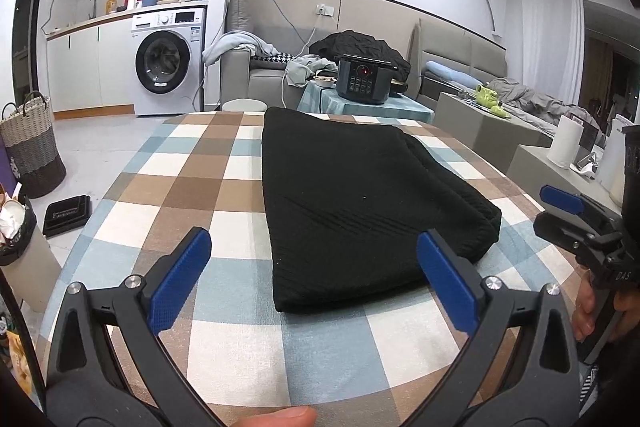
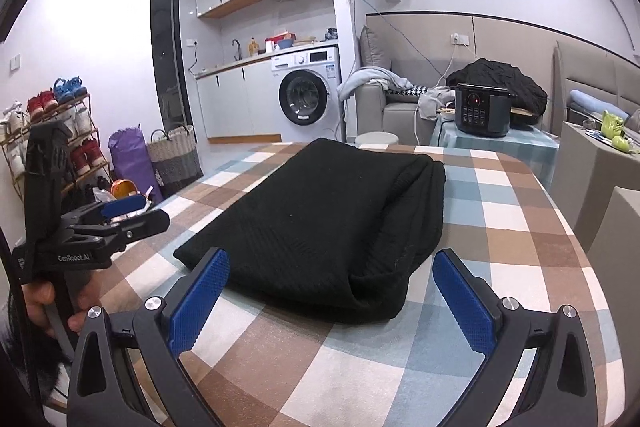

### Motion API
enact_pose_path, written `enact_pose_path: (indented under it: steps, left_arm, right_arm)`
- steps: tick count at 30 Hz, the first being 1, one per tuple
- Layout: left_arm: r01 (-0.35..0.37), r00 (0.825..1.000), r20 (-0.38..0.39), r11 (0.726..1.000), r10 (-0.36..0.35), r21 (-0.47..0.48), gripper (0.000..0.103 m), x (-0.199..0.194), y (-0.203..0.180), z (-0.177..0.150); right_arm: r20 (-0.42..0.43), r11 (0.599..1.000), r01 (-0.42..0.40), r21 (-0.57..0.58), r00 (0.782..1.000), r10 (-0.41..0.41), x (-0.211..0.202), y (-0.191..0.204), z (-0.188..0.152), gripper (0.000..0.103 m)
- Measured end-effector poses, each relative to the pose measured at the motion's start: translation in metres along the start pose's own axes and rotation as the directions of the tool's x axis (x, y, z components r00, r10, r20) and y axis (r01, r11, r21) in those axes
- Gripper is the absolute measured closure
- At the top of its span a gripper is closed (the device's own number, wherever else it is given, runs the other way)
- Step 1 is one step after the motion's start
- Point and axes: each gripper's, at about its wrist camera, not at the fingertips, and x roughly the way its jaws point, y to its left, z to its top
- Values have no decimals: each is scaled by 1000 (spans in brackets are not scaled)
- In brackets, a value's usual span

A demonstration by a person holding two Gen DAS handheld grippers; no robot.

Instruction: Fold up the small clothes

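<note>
Black knitted garment lying folded into a long, thick rectangle on the checked surface, near the middle, long axis running away from the person. Layers stacked on its right side, seen in the right wrist view as a rolled, doubled edge with a loose pocket at the near corner. Left gripper hovering low over the near end of the surface, jaws spread wide, nothing between them, blue pads straddling the near left corner of the garment without touching it. Right gripper likewise spread wide and empty, poised just short of the near edge, roughly centred on the bulky right-hand fold. Each gripper visible at the edge of the other's view, held in a hand, both well clear of the cloth. Probably between folds: lengthwise folding looks done, a final crosswise fold likely left, though possibly the piece counts as finished already. Next move, by that reading: lower both grippers to the near edge, pinch all layers at the two near corners, lift and carry them over to the far end, keeping the stack aligned. Main care needed at the right corner, where the loose pocket could let a layer slip free and spoil the edge. Thick knit, likely heavy and slow to crease.
</note>
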Motion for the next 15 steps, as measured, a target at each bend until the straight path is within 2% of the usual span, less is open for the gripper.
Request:
enact_pose_path:
  steps: [4,9,15]
  left_arm:
    - [-3,1000,4,1000,3,-3,1,1,1,0]
    - [-6,1000,4,1000,6,-6,1,2,2,-1]
    - [-5,1000,7,1000,5,-12,1,2,3,-2]
  right_arm:
    - [-26,1000,21,22,999,-21,5,-5,0,0]
    - [4,999,25,23,1000,-25,0,-6,0,0]
    - [2,1000,26,3,1000,-26,1,-4,0,0]
